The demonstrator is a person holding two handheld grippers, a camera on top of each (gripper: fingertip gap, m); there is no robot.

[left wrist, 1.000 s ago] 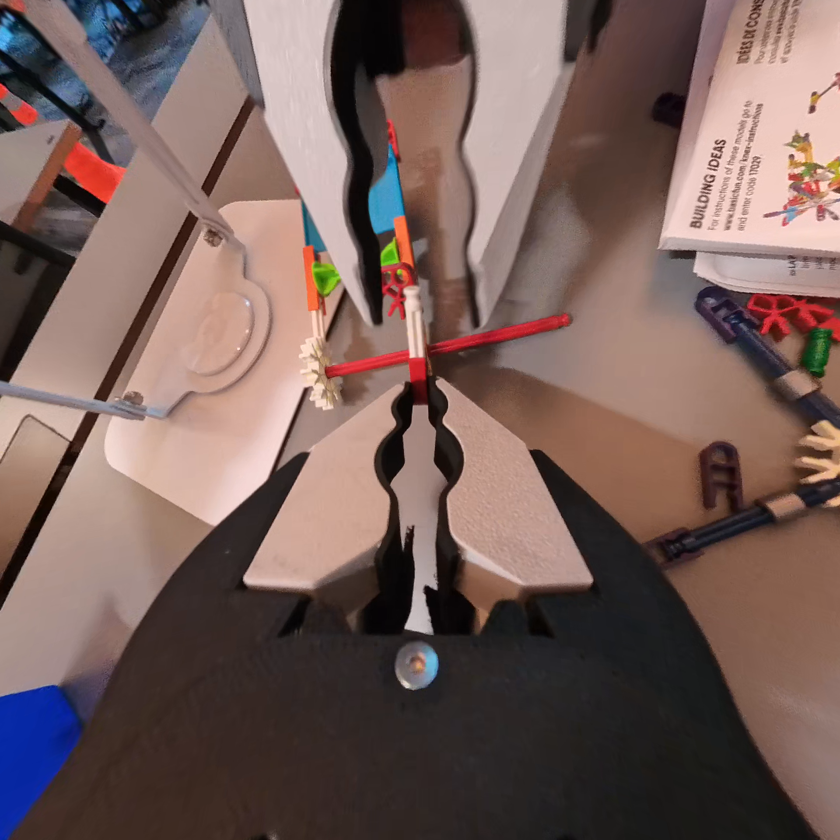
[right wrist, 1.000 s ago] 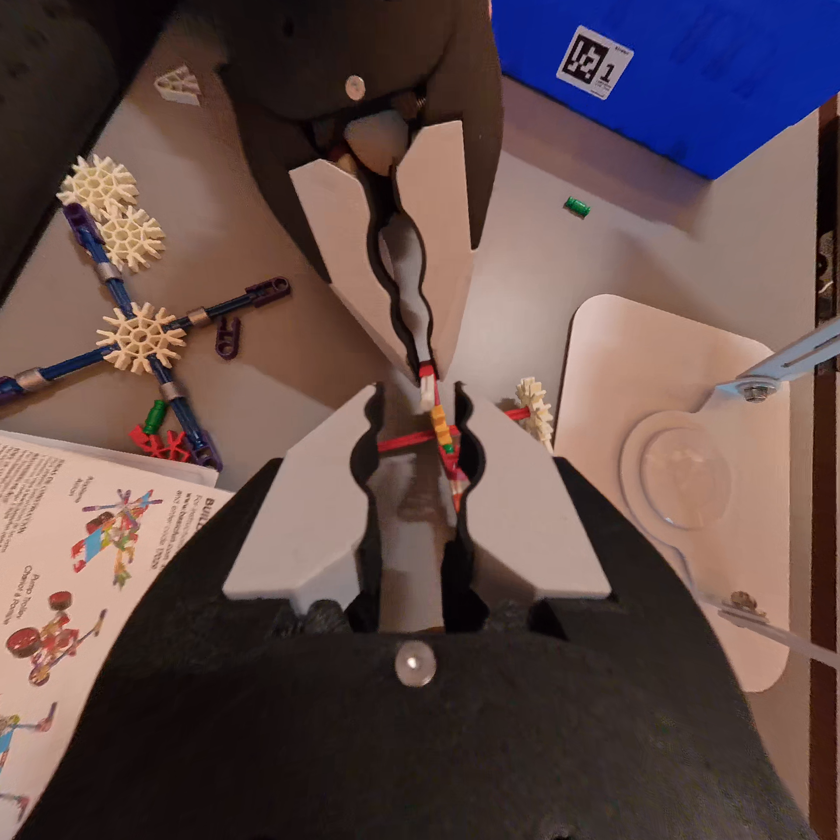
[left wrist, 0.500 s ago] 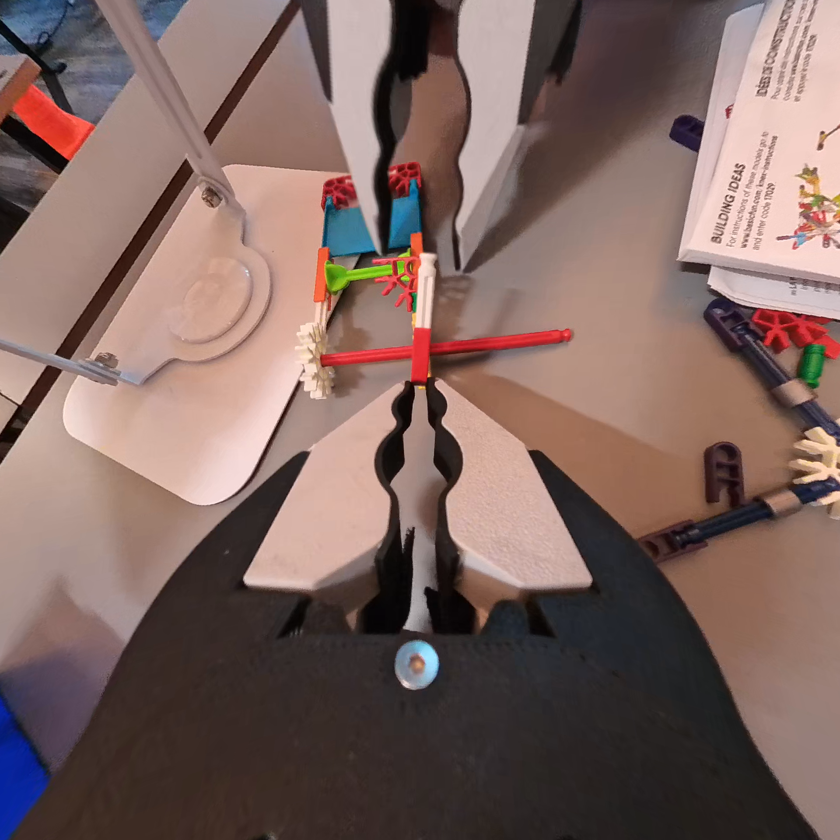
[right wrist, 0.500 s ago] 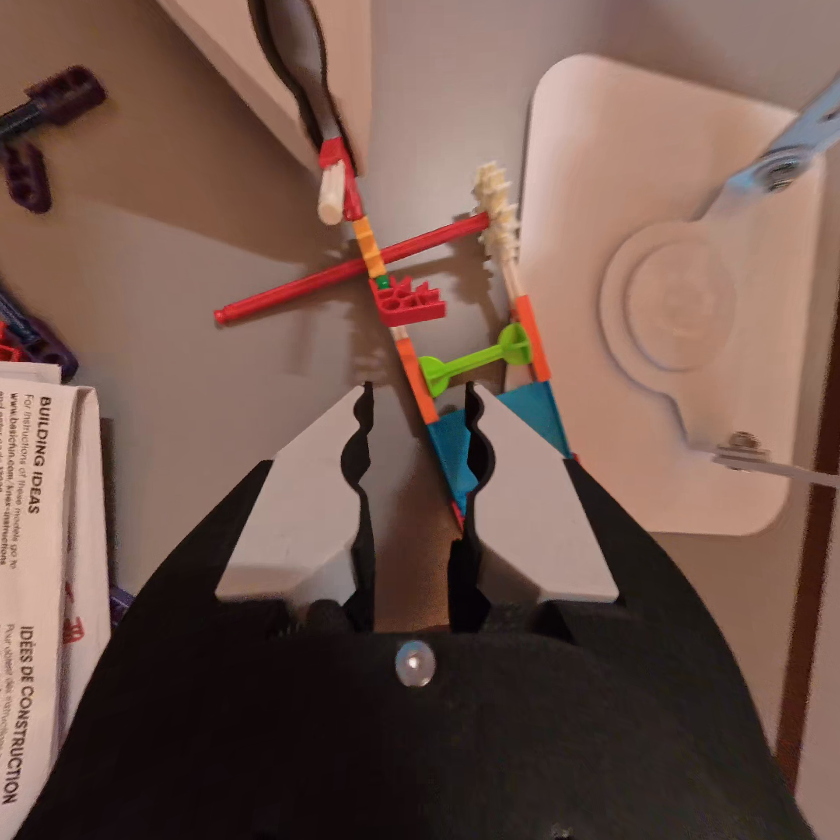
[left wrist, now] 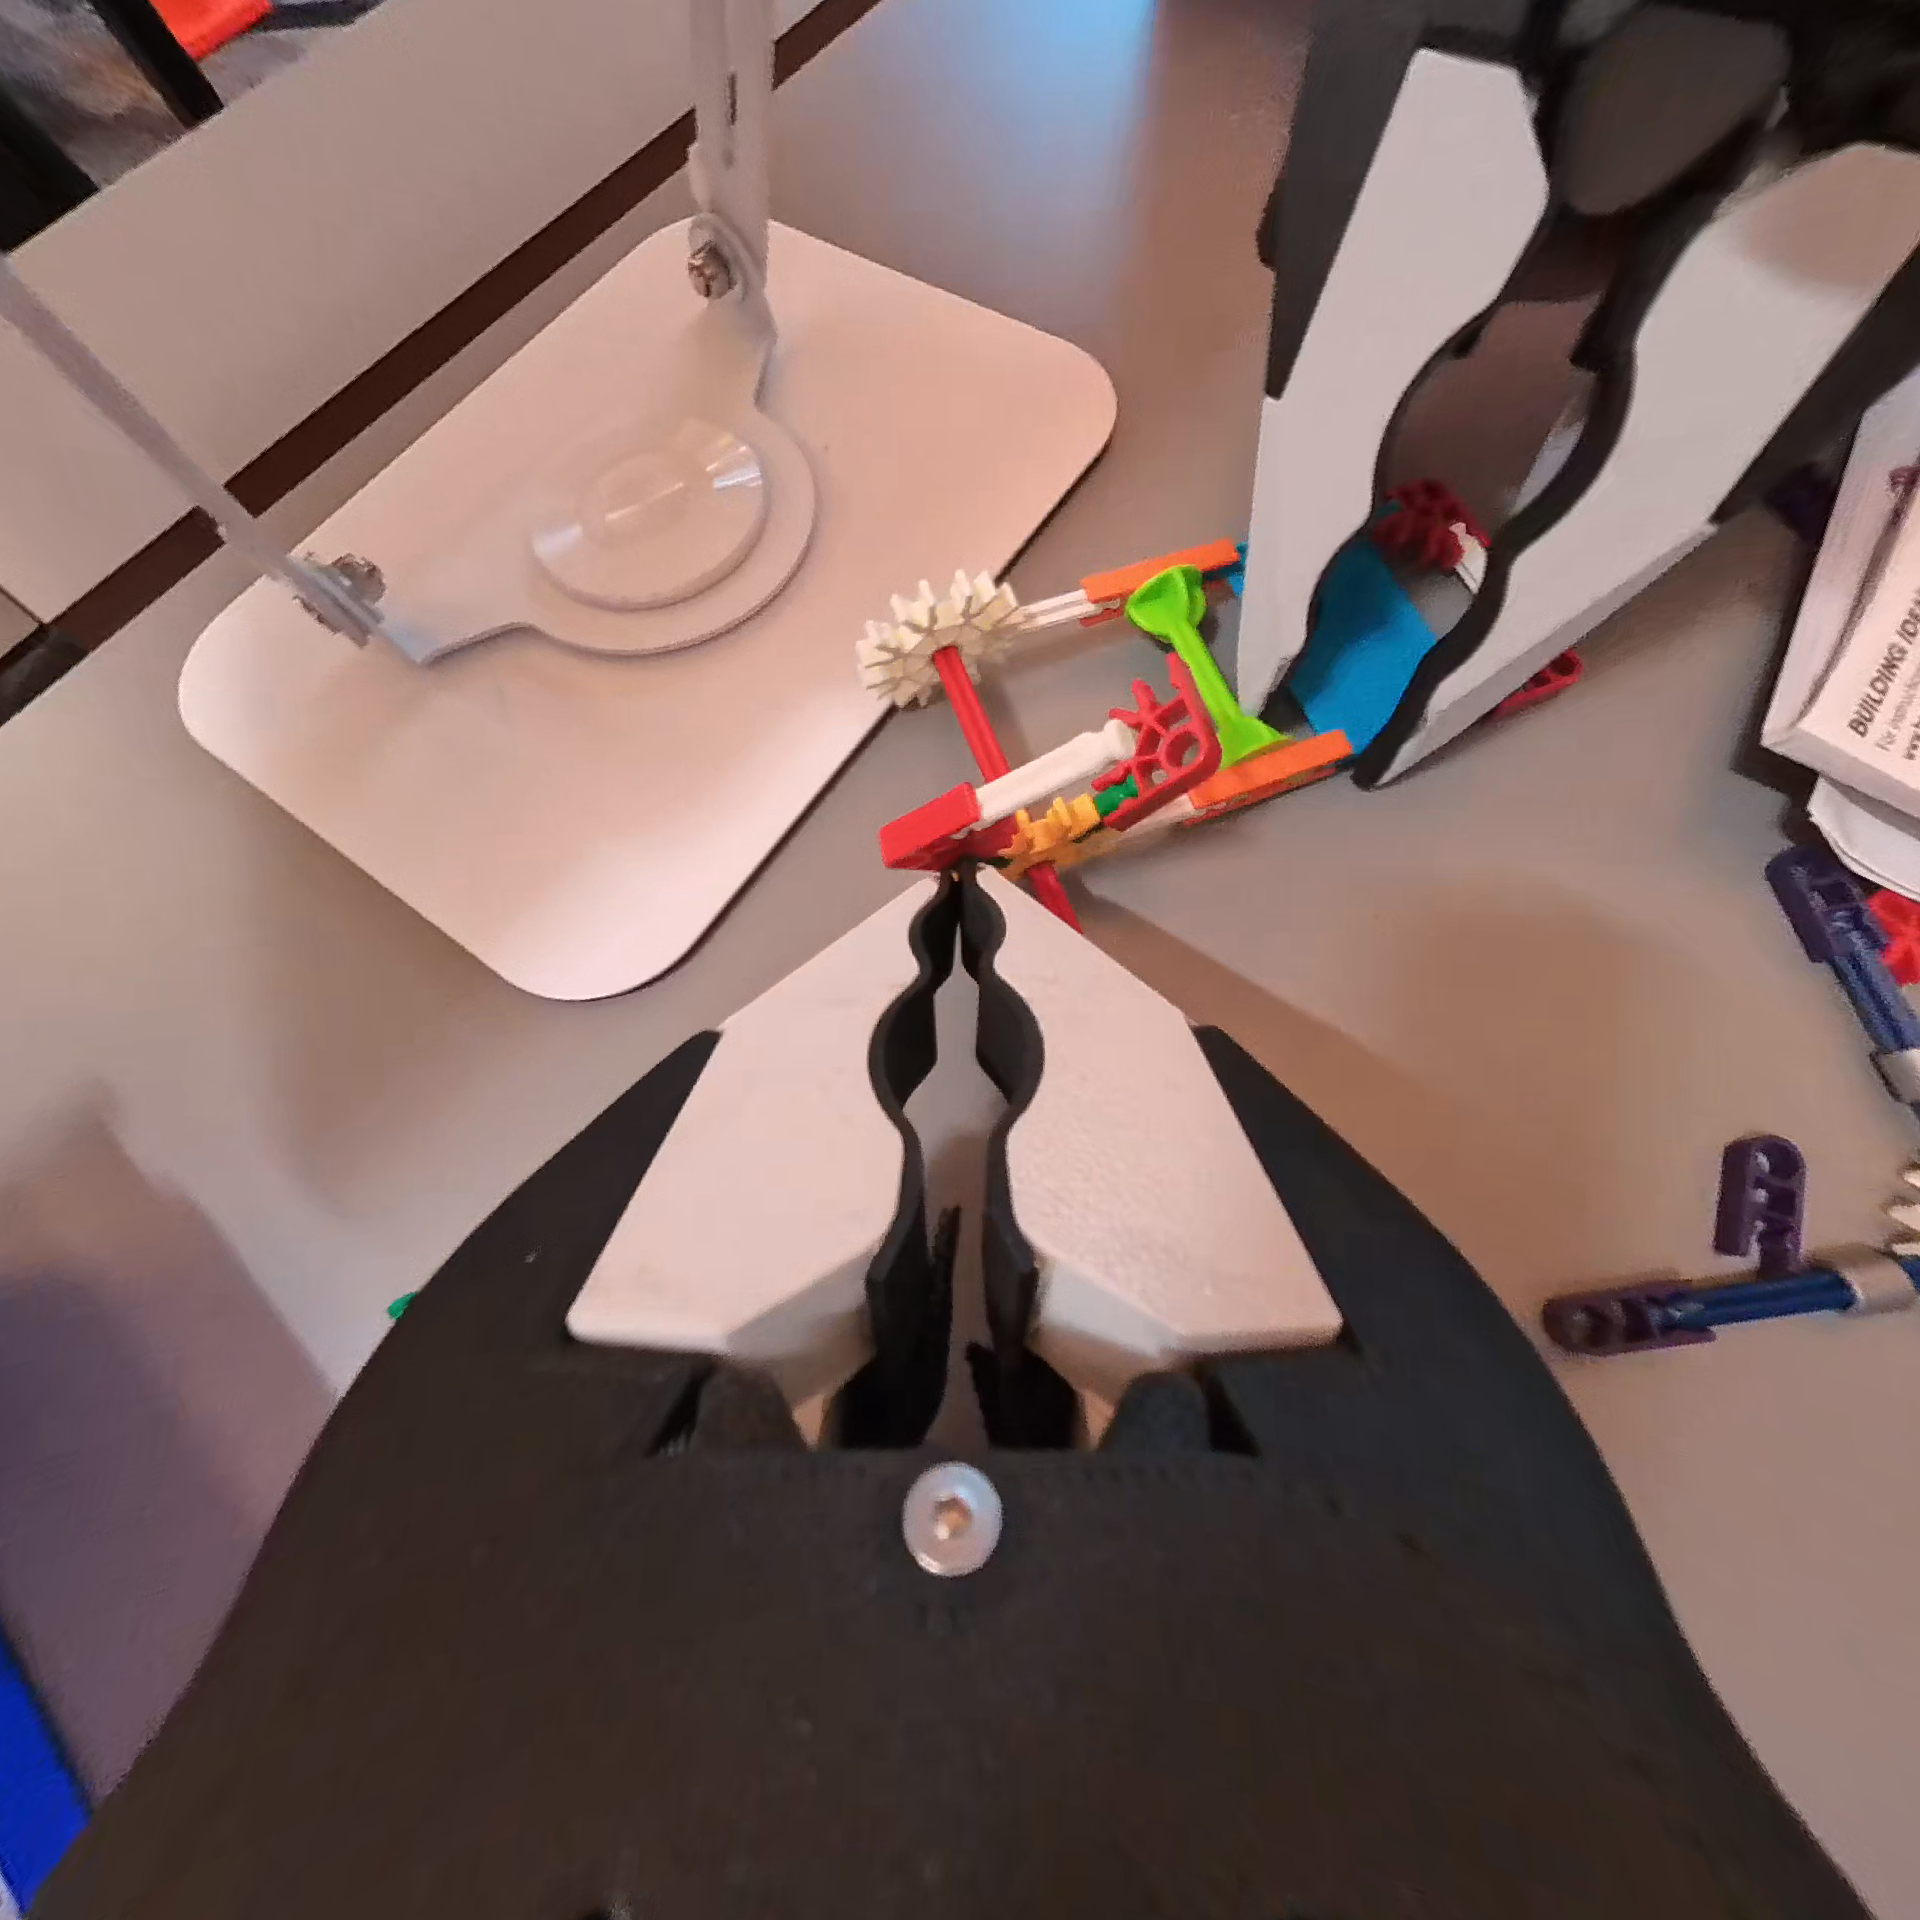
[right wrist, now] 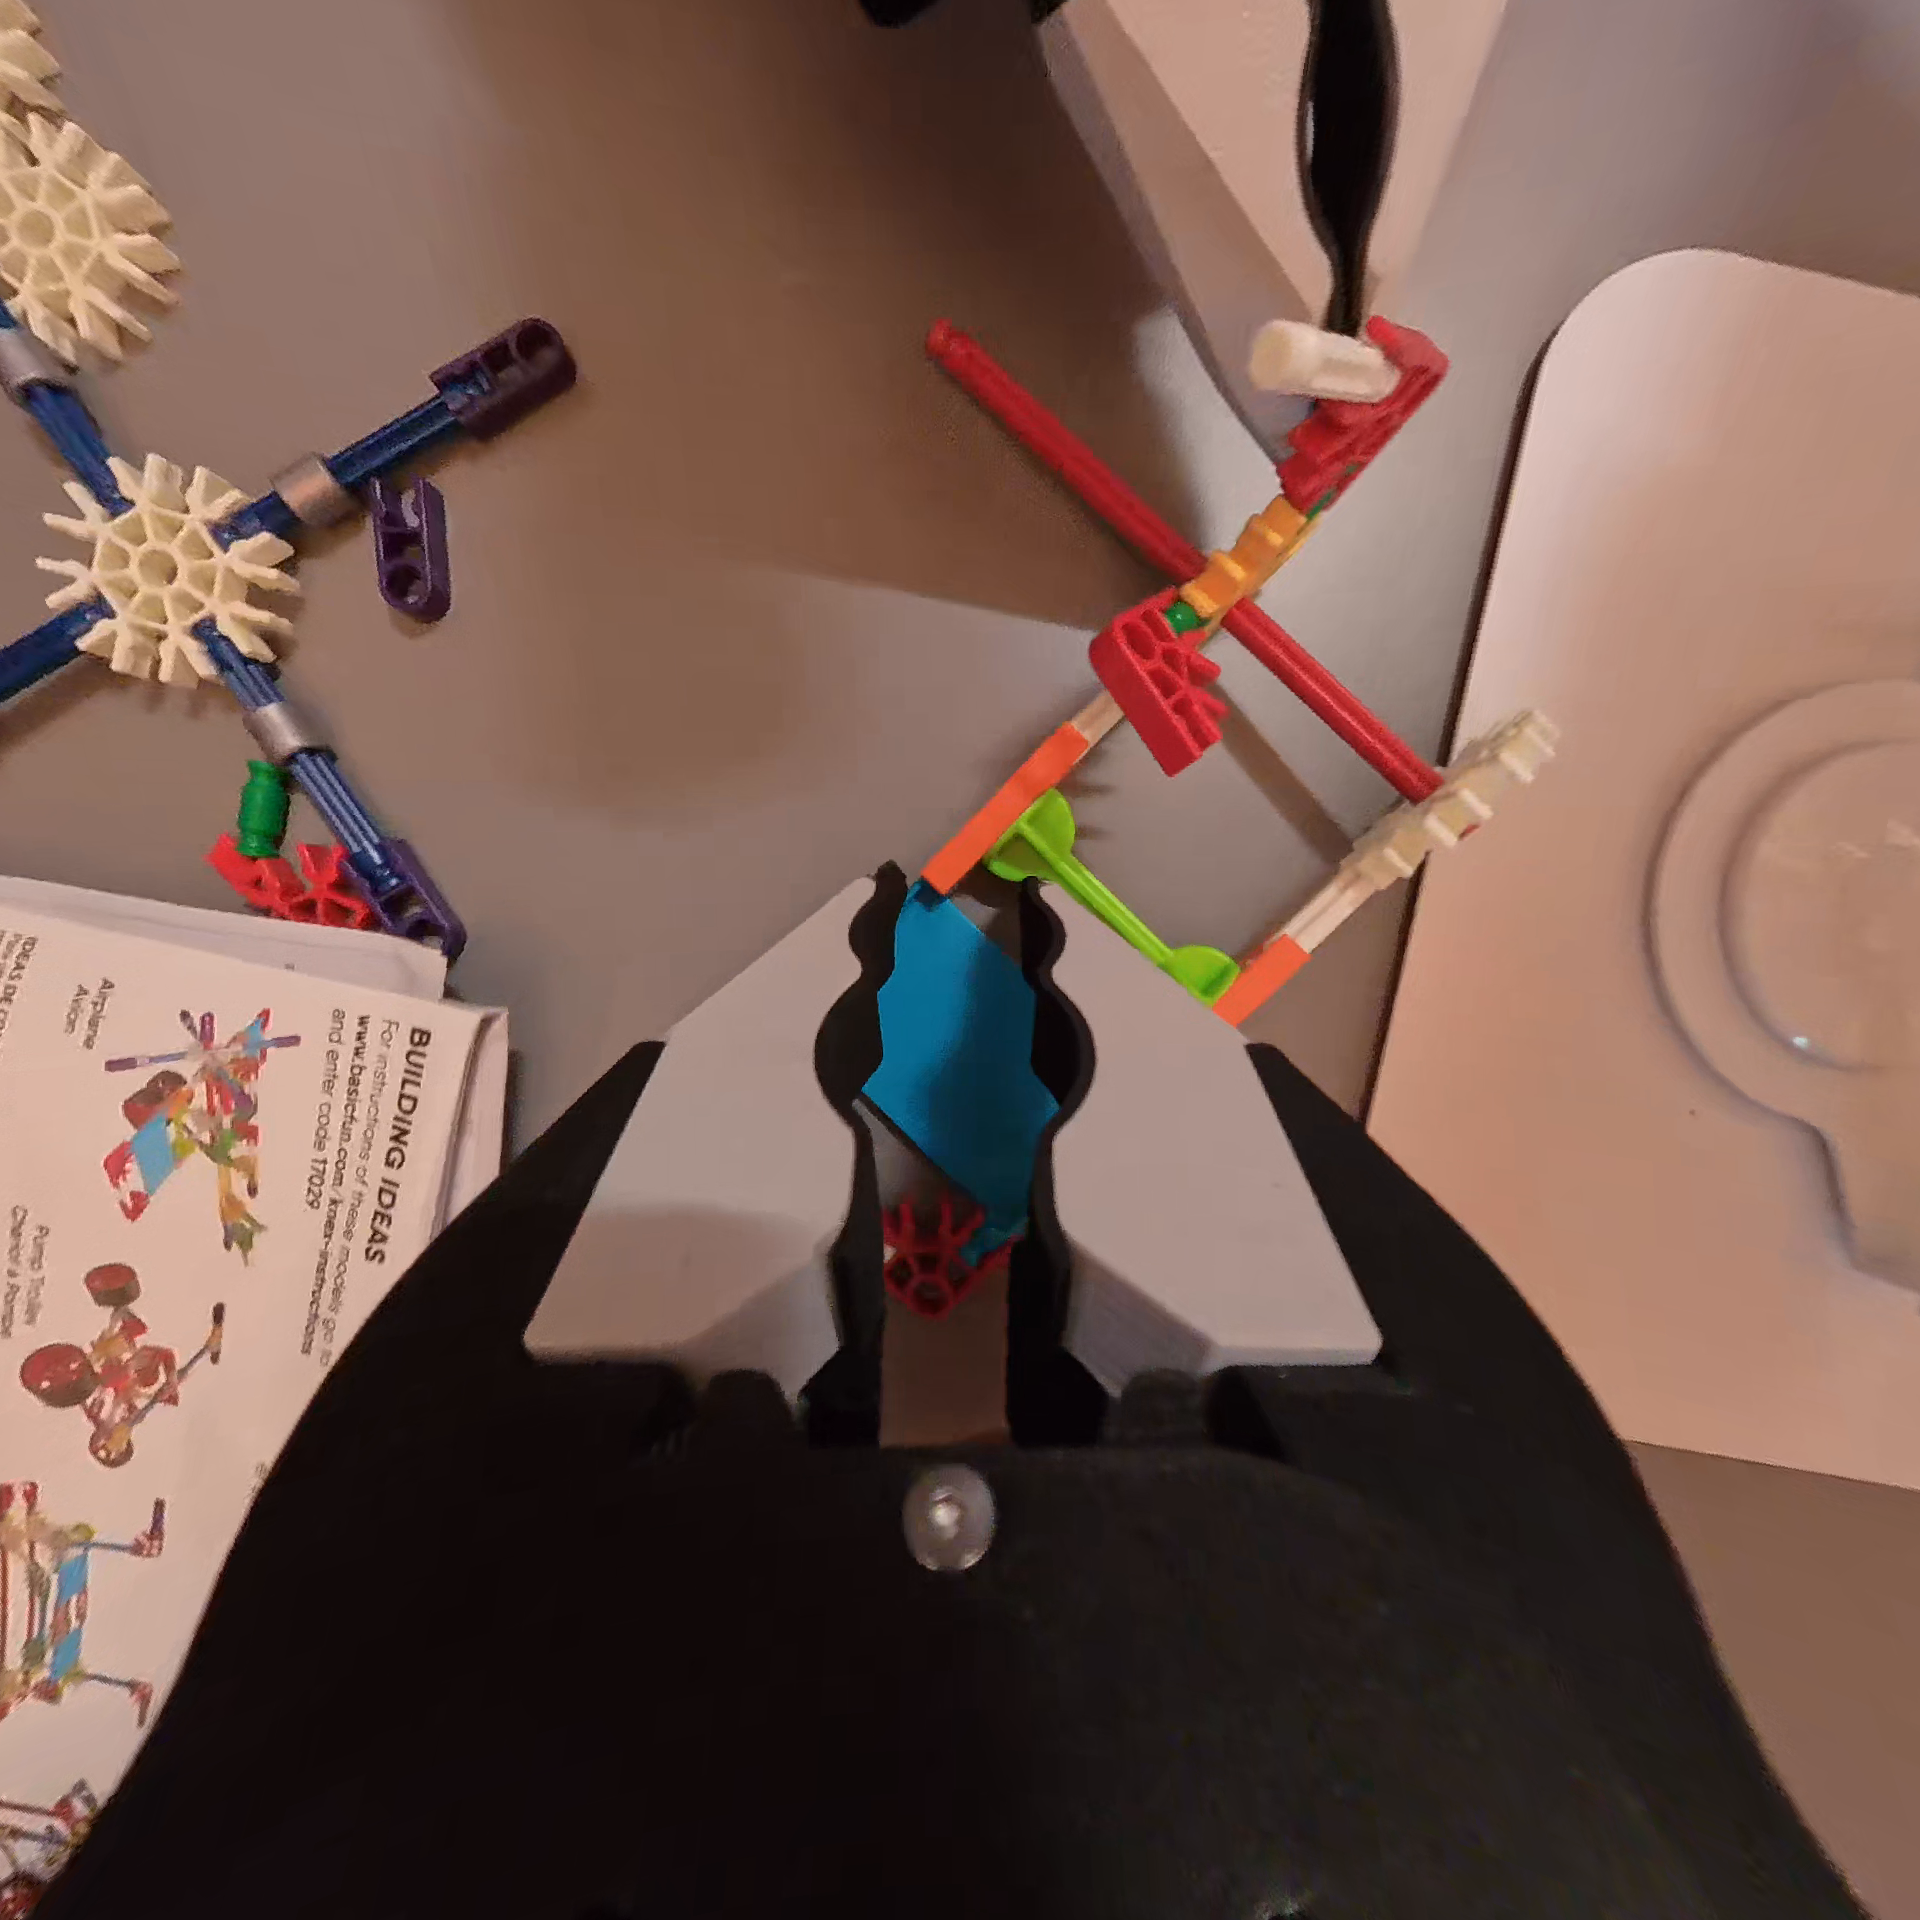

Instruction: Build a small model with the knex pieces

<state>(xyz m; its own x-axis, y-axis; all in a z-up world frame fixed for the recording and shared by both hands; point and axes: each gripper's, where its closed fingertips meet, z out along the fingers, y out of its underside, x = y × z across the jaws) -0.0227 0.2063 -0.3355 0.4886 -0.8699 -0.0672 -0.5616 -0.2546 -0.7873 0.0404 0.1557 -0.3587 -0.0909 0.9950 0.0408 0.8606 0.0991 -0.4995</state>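
A small toy model of plastic rods and connectors lies on the grey table. It has a blue panel [right wrist: 956, 1049], a green rod [left wrist: 1195, 665], a long red rod [right wrist: 1091, 468] and a white gear [left wrist: 935, 639]. My left gripper [left wrist: 961, 878] is shut on the red corner connector [left wrist: 930, 826] at one end of the model. It also shows in the right wrist view [right wrist: 1351, 312]. My right gripper [right wrist: 961, 894] is closed on the blue panel at the other end, and a red connector [right wrist: 930, 1262] sits deep between its fingers. It also shows in the left wrist view [left wrist: 1320, 748].
A white stand base [left wrist: 520, 727] with metal struts lies right beside the model's gear. An instruction booklet [right wrist: 260, 1143] lies on the other side. Near it are a blue-rod cross with white gears [right wrist: 166, 566] and a loose purple clip [right wrist: 410, 545]. My right fingertips sit around 9 cm from my left ones.
My right gripper has moved forward over the blue panel and its jaws have narrowed onto it. The model has swung round on the table, with my left gripper still shut on its red connector.
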